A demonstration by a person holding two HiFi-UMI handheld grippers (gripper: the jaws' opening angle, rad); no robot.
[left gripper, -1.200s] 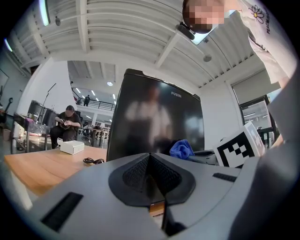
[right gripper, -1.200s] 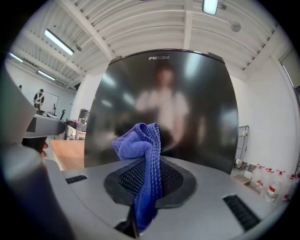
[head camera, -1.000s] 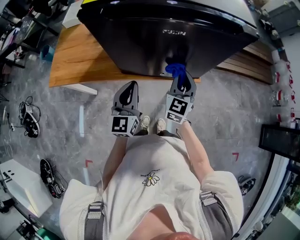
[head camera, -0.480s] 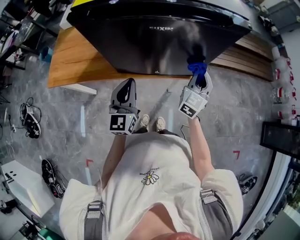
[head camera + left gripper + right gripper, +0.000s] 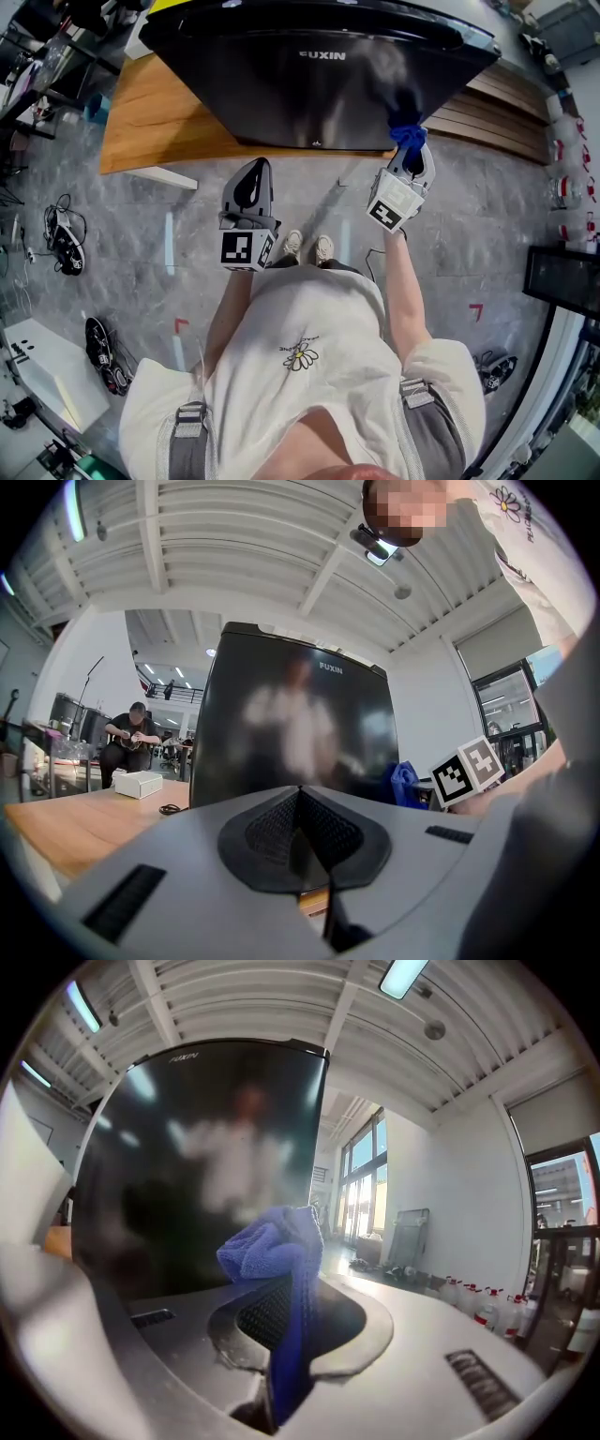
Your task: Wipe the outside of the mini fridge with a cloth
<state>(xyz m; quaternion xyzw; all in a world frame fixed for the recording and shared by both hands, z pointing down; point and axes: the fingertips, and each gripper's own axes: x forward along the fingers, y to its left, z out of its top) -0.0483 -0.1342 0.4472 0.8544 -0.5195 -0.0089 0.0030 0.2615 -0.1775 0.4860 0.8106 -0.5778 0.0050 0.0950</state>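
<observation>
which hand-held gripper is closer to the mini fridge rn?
Right. The right hand-held gripper holds its blue cloth up to the mini fridge front; the left hand-held gripper hangs shut, back from it.

The only wording that reads clearly is the brand FUXIN. It stands in pale capital letters on the glossy black door of the mini fridge (image 5: 281, 733), close under the door's top edge and toward its right side in the left gripper view. The head view shows the same word high on the door, its first letter less sharp. In the right gripper view a faint line of lettering sits by the door's upper left edge, too blurred to read. The marker cubes of the left gripper (image 5: 255, 173) and the right gripper (image 5: 411, 150) carry only black-and-white square patterns. Small print beside the daisy on the person's shirt (image 5: 525, 555) is too small to read.
</observation>
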